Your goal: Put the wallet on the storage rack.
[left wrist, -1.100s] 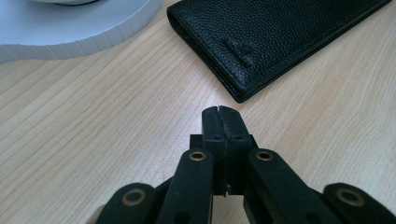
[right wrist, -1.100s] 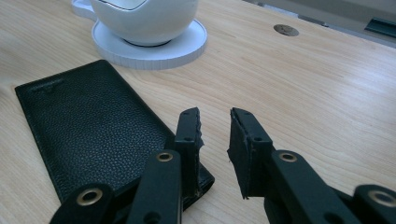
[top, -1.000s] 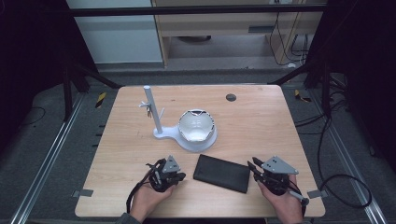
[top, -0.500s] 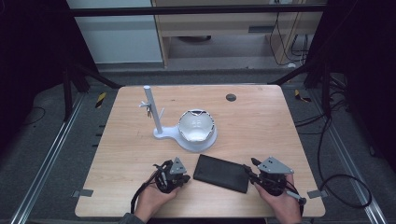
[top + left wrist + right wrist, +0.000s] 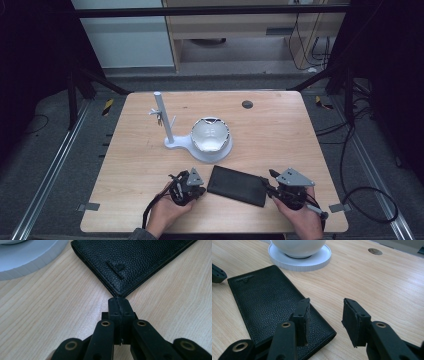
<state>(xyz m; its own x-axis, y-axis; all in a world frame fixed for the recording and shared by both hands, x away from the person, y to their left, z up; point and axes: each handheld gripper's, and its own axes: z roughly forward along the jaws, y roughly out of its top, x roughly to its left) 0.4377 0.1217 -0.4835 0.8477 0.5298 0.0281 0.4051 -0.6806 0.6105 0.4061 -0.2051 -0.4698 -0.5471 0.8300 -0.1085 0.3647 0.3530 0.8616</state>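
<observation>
A black leather wallet [image 5: 237, 185] lies flat near the table's front edge, between my two grippers. My left gripper [image 5: 201, 190] is shut with nothing in it. In the left gripper view its closed tips [image 5: 119, 301] sit right at one corner of the wallet [image 5: 135, 260]. My right gripper [image 5: 268, 183] is open at the opposite end, and its jaws have just been opening. In the right gripper view [image 5: 325, 312] one jaw stands over the wallet's [image 5: 267, 300] near corner and the other over bare wood; neither pad presses on it.
A white bowl [image 5: 210, 134] rests on a white round base [image 5: 200, 152] with an upright post [image 5: 164, 117], just behind the wallet. A small dark hole [image 5: 247, 104] marks the far part of the table [image 5: 280, 135]. Dark floor and metal rails surround it.
My left gripper has slid a little to the right, up to the wallet's corner. The right gripper's jaws have spread apart while that hand stayed put.
</observation>
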